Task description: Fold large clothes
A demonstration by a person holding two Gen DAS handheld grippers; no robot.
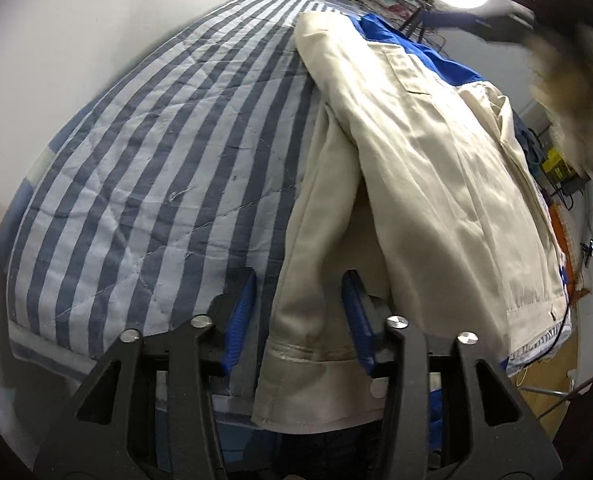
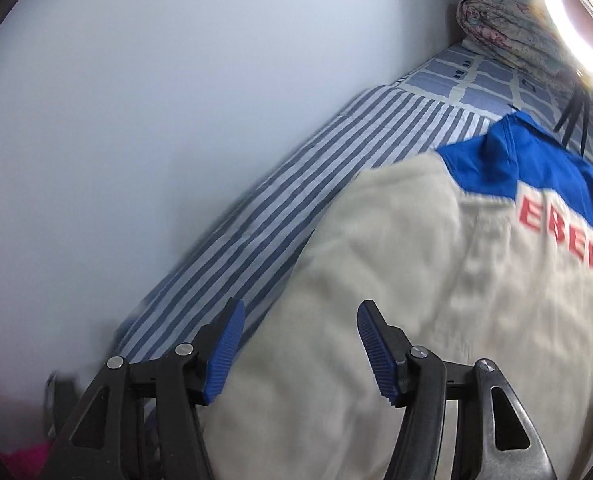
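Basically we're between grabs on the jacket fold, both tools apart and holding nothing.

Left tool [image 1: 298, 312]: jaws part-way apart, straddling the sleeve cuff [image 1: 308, 354] at the near edge of the bed [image 1: 144, 184]. Cloth sits between the blue pads [image 1: 238, 320], but I see no pinch on it. For a clean grab, I'd go lower so both pads bracket the stitched cuff band, not the loose cloth above it, then close. Catching only the top layer would probably drag the sleeve skewed.

Right tool [image 2: 300, 350]: jaws wide apart, hovering over the jacket body, nothing between the pads. View is motion-blurred, so contact is hard to judge; looks clear of the cloth. Best to let it settle before it picks an edge or seam.

Jacket [image 2: 436, 300]: cream work jacket with a blue yoke and collar [image 2: 508, 160], and red lettering [image 2: 560, 236] on the panel facing the right camera. It lies lengthwise on the striped quilt, collar end away, hem and cuff toward us. One sleeve is laid along the body. Cloth looks thin, creased, limp, so expect it to slide on the quilt.
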